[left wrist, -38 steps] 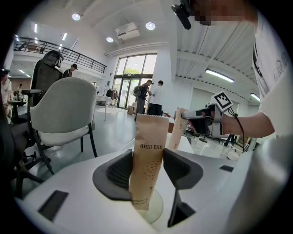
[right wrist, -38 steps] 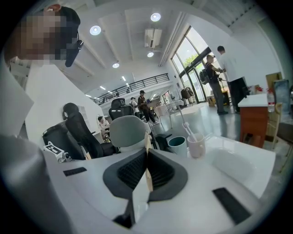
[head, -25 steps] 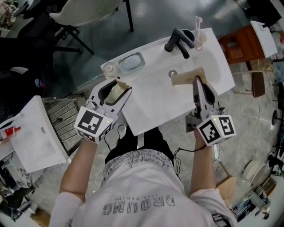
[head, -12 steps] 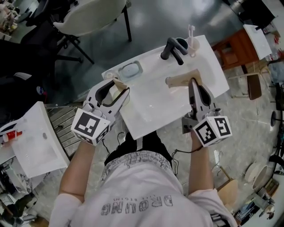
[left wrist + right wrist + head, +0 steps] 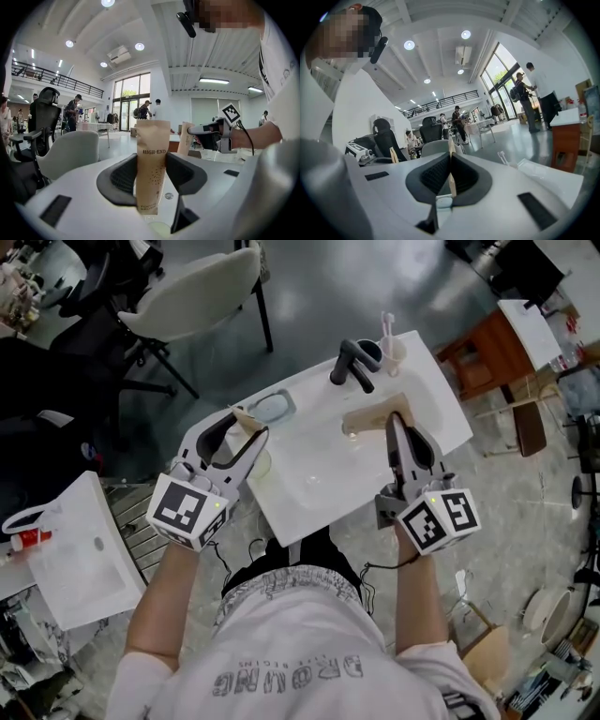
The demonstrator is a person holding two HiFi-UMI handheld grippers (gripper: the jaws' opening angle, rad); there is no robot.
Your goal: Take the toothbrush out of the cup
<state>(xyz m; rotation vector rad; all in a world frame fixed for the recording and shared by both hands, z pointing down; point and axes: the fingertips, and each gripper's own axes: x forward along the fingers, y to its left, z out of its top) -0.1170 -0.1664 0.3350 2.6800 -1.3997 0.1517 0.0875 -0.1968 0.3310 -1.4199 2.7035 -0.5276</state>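
Kraft-paper fills both claws: the left gripper (image 5: 152,161) clamps a toothbrush packet (image 5: 152,140), the right gripper (image 5: 394,418) pinches a paper sleeve (image 5: 366,415). Beyond the right tips, the toothbrush (image 5: 385,329) stands in its cup (image 5: 397,352) (beside the faucet (image 5: 352,367)), so I judge the removal not yet begun.

The sink (image 5: 441,418) is white and the tap (image 5: 352,367) on it is black. At the upper right, the cup (image 5: 397,352) and the toothbrush (image 5: 385,326) look pale pink. The soap dish (image 5: 273,407) is grey-blue. The left claw (image 5: 246,435) and the right claw (image 5: 394,420) are white with black pads and carry black-and-white square markers (image 5: 437,519). The left packet (image 5: 152,154) is tan paper with dark letters and small dots; the right packet (image 5: 367,416) is tan. The chair (image 5: 192,282) is cream and the cabinet (image 5: 478,357) is red-brown.
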